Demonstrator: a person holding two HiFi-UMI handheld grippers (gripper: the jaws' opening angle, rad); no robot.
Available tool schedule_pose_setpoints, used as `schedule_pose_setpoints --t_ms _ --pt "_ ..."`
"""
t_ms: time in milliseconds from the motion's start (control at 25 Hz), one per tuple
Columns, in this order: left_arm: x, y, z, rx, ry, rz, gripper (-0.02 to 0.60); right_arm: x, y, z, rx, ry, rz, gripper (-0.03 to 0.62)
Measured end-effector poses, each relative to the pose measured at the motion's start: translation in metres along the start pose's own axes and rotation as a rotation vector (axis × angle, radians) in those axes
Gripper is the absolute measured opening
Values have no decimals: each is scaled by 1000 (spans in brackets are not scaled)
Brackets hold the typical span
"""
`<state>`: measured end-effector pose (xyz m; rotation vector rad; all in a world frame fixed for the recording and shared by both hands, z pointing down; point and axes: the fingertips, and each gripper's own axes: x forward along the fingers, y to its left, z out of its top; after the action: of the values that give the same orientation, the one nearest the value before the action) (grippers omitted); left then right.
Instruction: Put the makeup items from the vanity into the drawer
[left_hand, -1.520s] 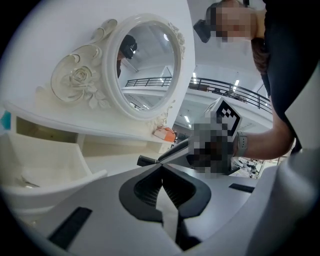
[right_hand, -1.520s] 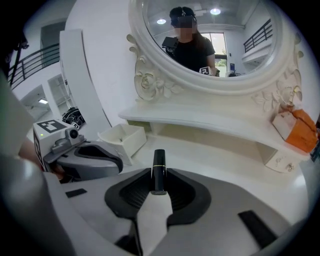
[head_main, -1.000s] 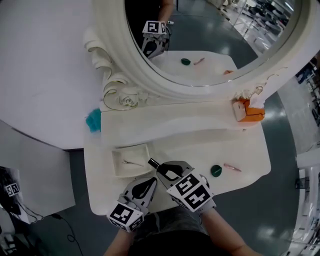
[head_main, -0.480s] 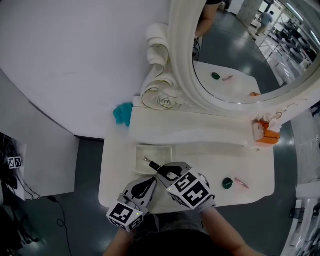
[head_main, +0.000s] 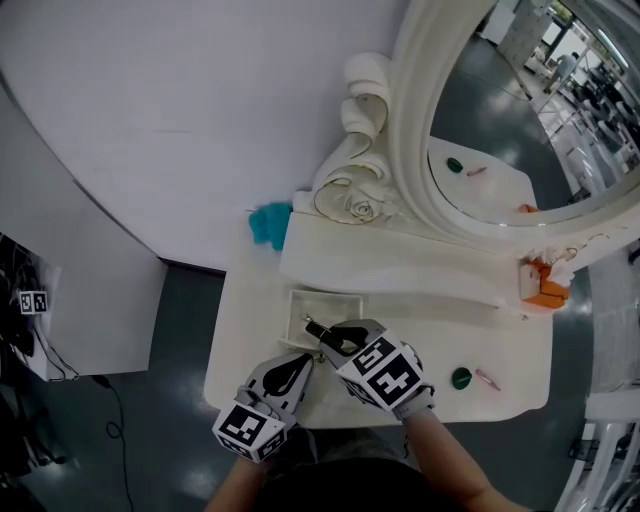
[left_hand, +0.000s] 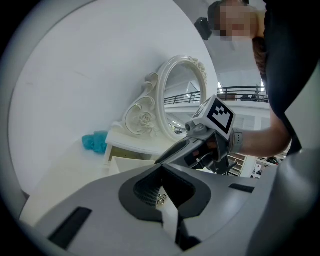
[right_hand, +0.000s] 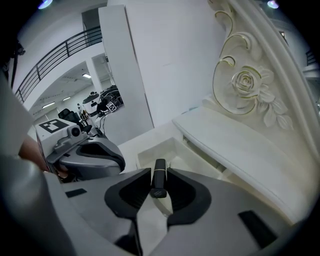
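The right tool (right_hand: 159, 172) is clamped on a black cosmetic tube (right_hand: 159, 180). The tube's long axis runs along the jaws, its free end poking out past the fingertips and pointing into the open drawer (head_main: 296, 312), over the drawer's near edge. The left tool (left_hand: 159, 172), at the front of the drawer, has its jaws drawn together on a small metal knob (left_hand: 161, 200).

The counter (head_main: 250, 350) is glossy white. Right of the drawer lie a green round pot (head_main: 460, 378) and a pink stick (head_main: 488, 380). Behind the drawer a raised shelf (head_main: 400, 270) carries an oval mirror (head_main: 520, 130) with a carved rose (head_main: 362, 210), and an orange box (head_main: 550, 292) sits at the shelf's far right. A teal object (head_main: 270, 222) sits behind and left of the drawer. The wall (head_main: 200, 120) is plain white, the floor (head_main: 190, 330) dark and shiny.
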<state>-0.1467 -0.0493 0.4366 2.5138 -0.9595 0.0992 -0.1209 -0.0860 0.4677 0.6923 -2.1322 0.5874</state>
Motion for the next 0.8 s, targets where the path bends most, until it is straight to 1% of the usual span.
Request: schedule_pose_setpoints --t_ms 360,800 --pt "-5 10 1 -13 -13 26 14 8 -2 0 -15 41 3 106" --pt "-11 17 1 -22 -21 49 14 14 -5 1 30 52 15 106"
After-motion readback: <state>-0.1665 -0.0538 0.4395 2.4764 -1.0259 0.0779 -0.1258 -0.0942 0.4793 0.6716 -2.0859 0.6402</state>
